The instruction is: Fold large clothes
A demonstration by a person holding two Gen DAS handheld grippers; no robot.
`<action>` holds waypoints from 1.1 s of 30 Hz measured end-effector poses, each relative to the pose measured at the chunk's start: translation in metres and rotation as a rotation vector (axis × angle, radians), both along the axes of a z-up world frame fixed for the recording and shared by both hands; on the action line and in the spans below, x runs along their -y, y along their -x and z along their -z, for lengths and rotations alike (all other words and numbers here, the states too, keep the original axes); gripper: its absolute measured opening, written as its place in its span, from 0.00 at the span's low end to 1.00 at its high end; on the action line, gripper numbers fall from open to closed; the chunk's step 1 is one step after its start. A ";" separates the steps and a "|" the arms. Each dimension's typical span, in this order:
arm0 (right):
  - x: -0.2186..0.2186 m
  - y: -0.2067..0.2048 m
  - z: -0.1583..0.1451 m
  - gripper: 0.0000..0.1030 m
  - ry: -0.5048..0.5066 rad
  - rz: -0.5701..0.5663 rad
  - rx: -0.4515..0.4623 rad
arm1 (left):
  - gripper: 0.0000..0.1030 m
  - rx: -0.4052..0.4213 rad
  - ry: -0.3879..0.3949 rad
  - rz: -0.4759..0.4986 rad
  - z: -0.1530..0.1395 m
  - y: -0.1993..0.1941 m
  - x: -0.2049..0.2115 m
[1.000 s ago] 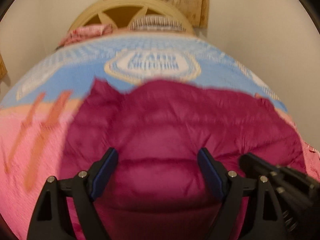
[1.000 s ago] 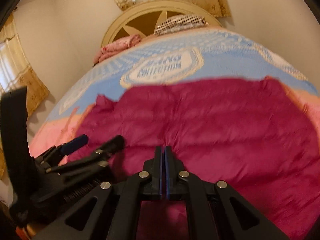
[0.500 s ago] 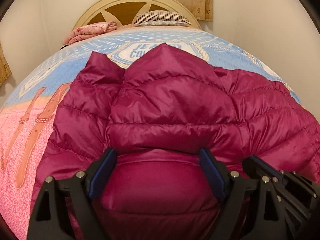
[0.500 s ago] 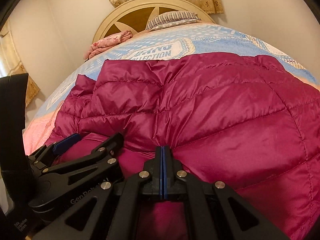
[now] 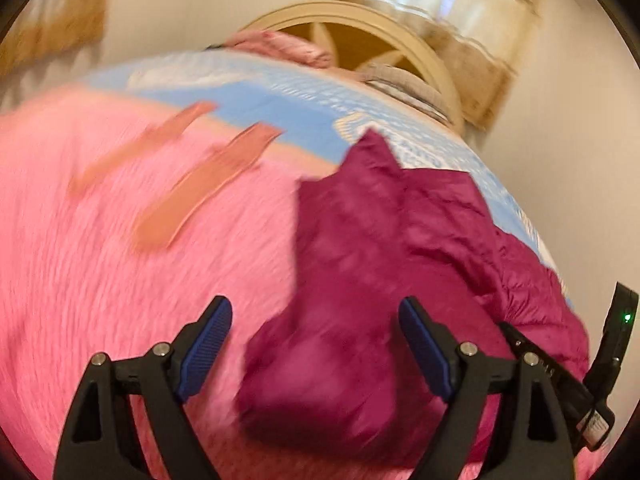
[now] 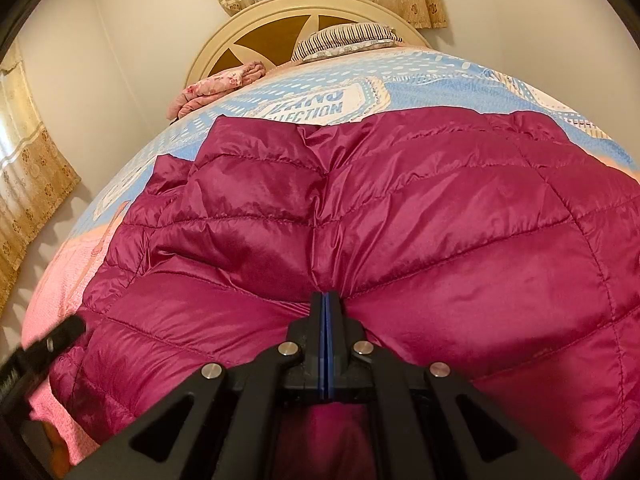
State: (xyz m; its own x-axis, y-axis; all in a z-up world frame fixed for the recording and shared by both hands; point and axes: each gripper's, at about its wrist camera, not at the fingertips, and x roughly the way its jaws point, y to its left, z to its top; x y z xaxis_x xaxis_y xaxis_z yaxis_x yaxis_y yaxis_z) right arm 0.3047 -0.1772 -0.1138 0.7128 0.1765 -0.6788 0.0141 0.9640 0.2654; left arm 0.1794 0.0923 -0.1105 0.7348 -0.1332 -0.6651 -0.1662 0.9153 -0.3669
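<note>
The left gripper has swung away from the middle of the jacket toward the bed's left side; half a second ago its view looked square down the quilted maroon bulk at the headboard, and now that view is tilted and smeared, with pink bedspread filling its left half and only the jacket's left portion between and beyond the blue pads; its jaws stand wide apart as before, pressing on nothing, though a blurred lobe of maroon fabric, perhaps a sleeve, lies in the gap beneath them. The right gripper has not shifted; its jaws are together, and they appear pinched on a ridge of jacket fabric at the near hem, since the cloth puckers right up to the closed tips, though whether any is truly caught between the pads cannot be told for certain.

The jacket lies spread across the bed's near half, its far edge reaching the blue part of the cover with the printed lettering, its left edge close to the bed's left side; the striped pillow and a pink bundle sit well apart from it at the head of the bed.

My reading is that the right side anchors the garment while the left repositions for a new hold, probably on the left sleeve or side panel, to fold it inward; no fold looks finished yet.
</note>
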 end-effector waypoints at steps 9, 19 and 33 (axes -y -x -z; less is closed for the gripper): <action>0.006 0.010 -0.010 0.00 -0.061 0.018 0.000 | 1.00 0.028 0.175 0.092 0.010 0.001 0.040; -0.006 0.014 0.003 0.00 -0.085 0.010 -0.016 | 0.79 0.096 0.266 0.095 0.012 -0.032 0.048; -0.013 0.012 0.025 0.00 -0.489 -0.012 -0.122 | 0.16 0.287 0.153 0.397 -0.060 -0.015 0.060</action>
